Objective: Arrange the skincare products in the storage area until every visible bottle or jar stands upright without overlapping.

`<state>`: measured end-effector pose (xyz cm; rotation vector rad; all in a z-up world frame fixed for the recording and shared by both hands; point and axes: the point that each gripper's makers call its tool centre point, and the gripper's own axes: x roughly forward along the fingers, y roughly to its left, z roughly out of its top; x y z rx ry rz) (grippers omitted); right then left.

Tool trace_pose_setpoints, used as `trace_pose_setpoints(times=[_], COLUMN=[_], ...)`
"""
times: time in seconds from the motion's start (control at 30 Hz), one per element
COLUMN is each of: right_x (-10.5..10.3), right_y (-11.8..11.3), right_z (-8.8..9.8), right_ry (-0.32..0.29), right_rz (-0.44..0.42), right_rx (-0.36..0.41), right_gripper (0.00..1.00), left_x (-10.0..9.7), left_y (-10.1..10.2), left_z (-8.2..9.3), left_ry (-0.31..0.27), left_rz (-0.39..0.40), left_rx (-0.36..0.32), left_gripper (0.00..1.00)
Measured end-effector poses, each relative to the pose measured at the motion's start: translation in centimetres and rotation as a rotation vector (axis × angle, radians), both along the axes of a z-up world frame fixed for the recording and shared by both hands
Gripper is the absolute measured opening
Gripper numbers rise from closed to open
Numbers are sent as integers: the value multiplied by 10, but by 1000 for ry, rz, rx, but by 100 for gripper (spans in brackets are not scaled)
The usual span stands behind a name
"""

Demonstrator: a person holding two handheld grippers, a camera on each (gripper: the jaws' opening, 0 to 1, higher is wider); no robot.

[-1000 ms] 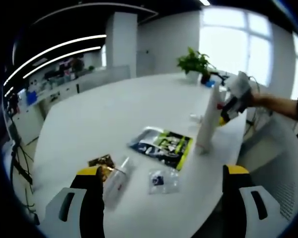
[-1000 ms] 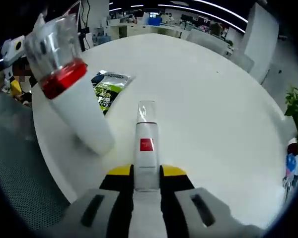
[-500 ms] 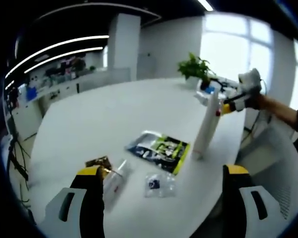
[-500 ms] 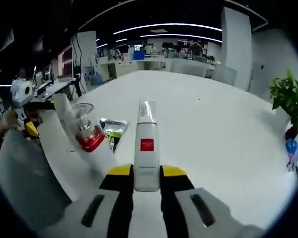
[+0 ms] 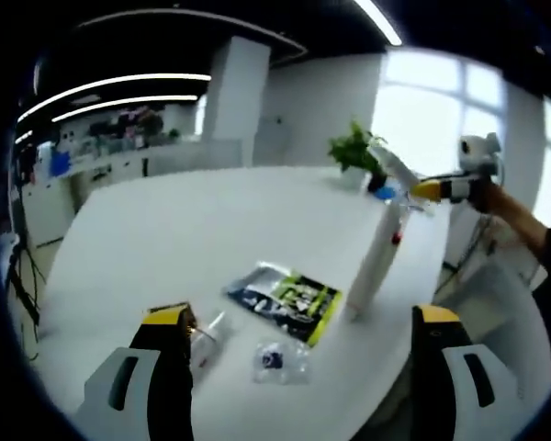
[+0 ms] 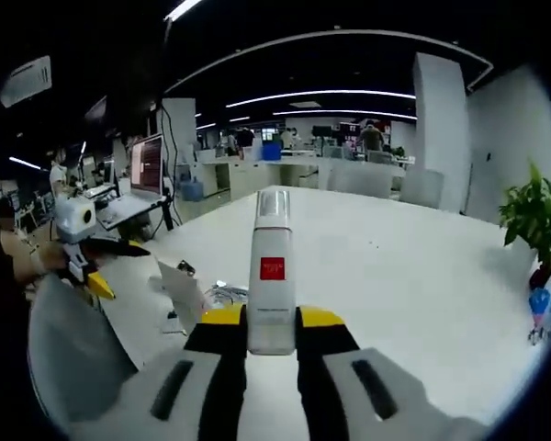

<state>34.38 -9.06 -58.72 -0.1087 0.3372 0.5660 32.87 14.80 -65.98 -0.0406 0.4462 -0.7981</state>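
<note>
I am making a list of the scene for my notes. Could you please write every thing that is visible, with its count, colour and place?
Table: one, white, under all the items.
Tall bottle: one, white with a red band, standing at the table edge beside the pouch.
Pouch: one, dark with green print, lying flat at mid-table.
Small bottle: one, clear, lying by the left gripper's left finger.
Gold packet: one, beside the small bottle.
Clear bag: one, with a dark item inside, near the table's front edge.
Plant: one, green, at the far table end.
Held bottle: one, white with a red label, between the right gripper's fingers.
Left gripper: black and yellow, open.
Right gripper: black and yellow, shut on the held bottle.
</note>
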Motion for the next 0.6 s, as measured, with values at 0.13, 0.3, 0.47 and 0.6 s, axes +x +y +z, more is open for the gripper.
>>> trace_pose_setpoints(times=[0.13,0.3,0.47,0.6], right_x=[-4,-10,-19,-25], right_y=[14,33,57,73], right_z=[12,24,30,36], right_ry=[-24,-54,-60,-64], right_rz=[33,64,135,181], right_rx=[17,57,55,89], right_gripper=[19,19,19,19], left_x=[-1,-5,-8,-14], left_y=[-5,-12,-21,-31], left_z=[6,21,36,54], left_ry=[-3,-9,-27,-35], left_rz=[-9,-18,-28,-67], left_rx=[-43,-113,-160,-210], left_gripper=[97,90,85,85])
